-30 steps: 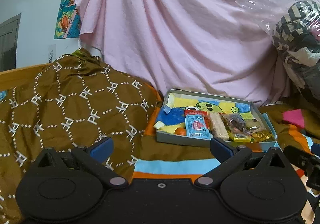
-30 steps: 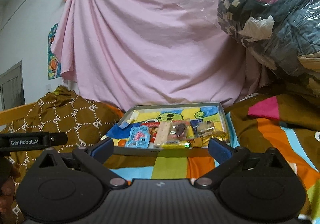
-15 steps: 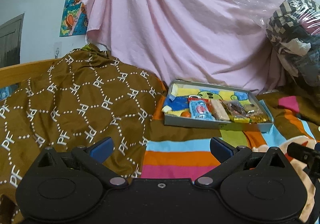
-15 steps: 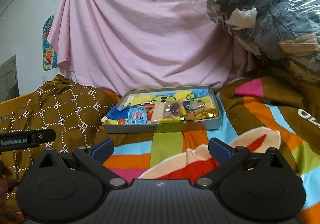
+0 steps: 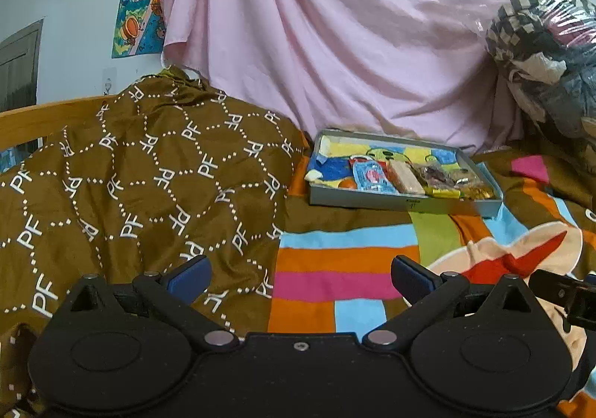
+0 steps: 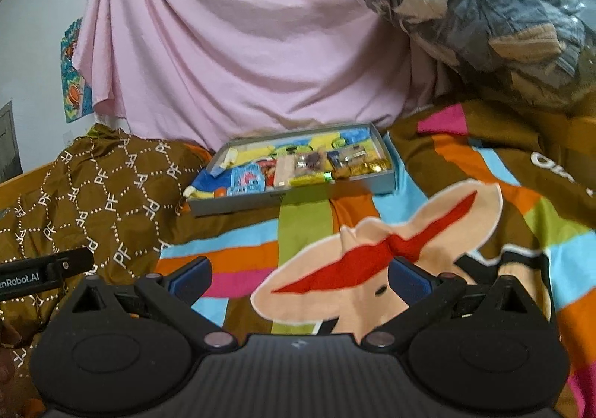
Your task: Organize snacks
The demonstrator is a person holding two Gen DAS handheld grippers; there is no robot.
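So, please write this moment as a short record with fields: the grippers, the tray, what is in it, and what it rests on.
left gripper: open, empty, short of the tray
right gripper: open, empty, short of the tray
tray: grey, shallow, on the striped blanket
snacks: wrapped packets in a row along the tray's near side
blue packet: left in that row
brown cloth: left of the tray

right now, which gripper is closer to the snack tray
Right, only slightly. The right gripper faces the snack tray almost straight ahead; the left gripper sits alongside, with the tray ahead and off to its right.
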